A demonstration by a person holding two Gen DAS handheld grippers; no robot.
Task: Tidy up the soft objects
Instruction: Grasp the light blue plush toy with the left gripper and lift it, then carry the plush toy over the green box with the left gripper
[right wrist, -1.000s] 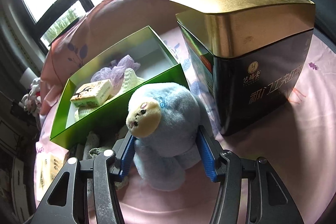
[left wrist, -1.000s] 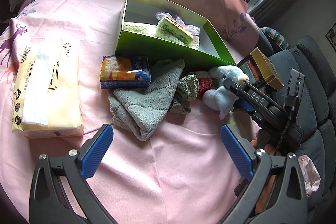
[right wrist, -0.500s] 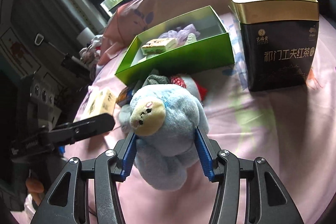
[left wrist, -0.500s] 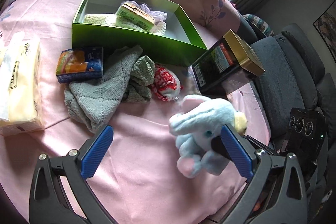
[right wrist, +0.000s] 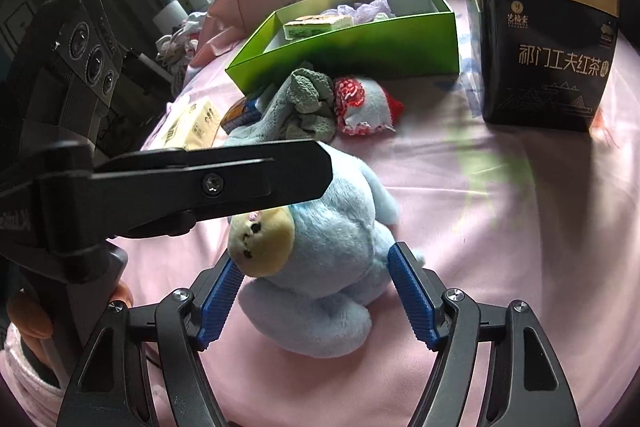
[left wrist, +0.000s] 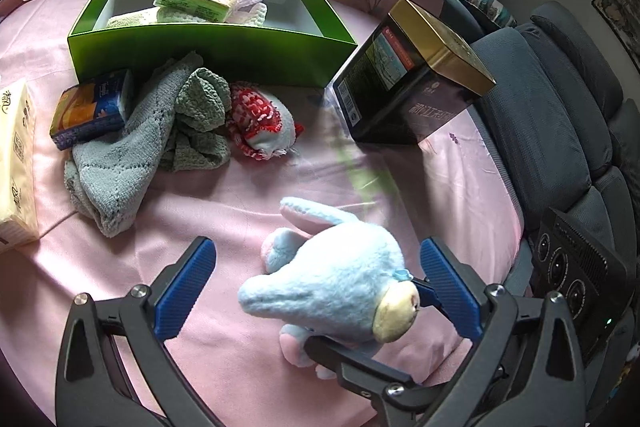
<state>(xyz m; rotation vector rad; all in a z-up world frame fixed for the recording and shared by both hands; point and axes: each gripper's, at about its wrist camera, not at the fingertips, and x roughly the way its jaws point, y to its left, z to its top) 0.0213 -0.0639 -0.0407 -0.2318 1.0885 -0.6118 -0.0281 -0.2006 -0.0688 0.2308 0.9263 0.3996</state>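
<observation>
Handing over: the blue plush toy (right wrist: 320, 263) sits between the blue pads of the right gripper (right wrist: 316, 291), whose jaws are opening; the right pad stands clear of the fur, and the left one is so close under the toy's face that I cannot tell whether it touches.
Left claw: the left gripper (left wrist: 316, 287) is spread wide with the same toy lying between its pads, nearer its right pad, neither pad pressing on it.
Toy's place: lying on the pink bedsheet (left wrist: 248, 195), in front of both claws, well short of the box.
Just beyond the claws: a grey knitted cloth (left wrist: 120, 163), a green crocheted piece (left wrist: 202, 107) and a small red-and-white plush (left wrist: 260, 119) lie bunched together ahead and to the left.
Further left: a blue tissue pack (left wrist: 88, 111), and past it a yellow tissue pack (left wrist: 14, 163).
Far: the green box (left wrist: 212, 47) already holds soft items; a black and gold tea tin (left wrist: 412, 87) stands beside it, to the right.
Risk, timing: if the left claw closes late, the toy probably just stays lying on the sheet and needs a fresh pick.
Risk, crowding: the two claws overlap closely here; closing now could knock finger against finger.
Risk, grip: a pinch on the head end alone may let the body swing and snag the box rim.
</observation>
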